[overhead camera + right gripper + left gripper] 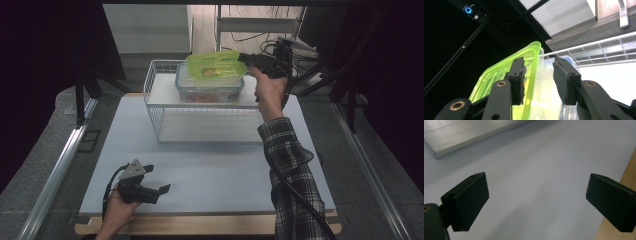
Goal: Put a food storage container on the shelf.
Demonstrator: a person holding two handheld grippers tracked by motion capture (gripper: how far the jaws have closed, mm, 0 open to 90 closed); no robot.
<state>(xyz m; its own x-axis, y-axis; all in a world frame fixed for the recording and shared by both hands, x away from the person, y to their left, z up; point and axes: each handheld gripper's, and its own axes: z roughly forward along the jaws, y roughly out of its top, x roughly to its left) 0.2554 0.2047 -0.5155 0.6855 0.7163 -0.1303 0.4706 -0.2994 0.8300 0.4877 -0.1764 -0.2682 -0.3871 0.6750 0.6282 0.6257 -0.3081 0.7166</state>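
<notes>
jaws of the left gripper (150,186) stand wide apart with nothing between them, low over the pale desk (210,165), well in front of the wire basket (155,107) and off toward its left corner. in the left gripper view the two black pads (466,200) frame bare desk, with a wooden edge strip (626,177) just past the far pad.

the basket sits at the back of the desk. inside it rests a clear food container (210,87), and over that container's top sits a green lid (216,65), tilted.

at the basket's right side the right gripper (245,58) meets the lid's right edge. its jaws straddle the lid rim (535,72) with a visible gap; they look loosened rather than clamped, though actual contact is hard to judge.
</notes>
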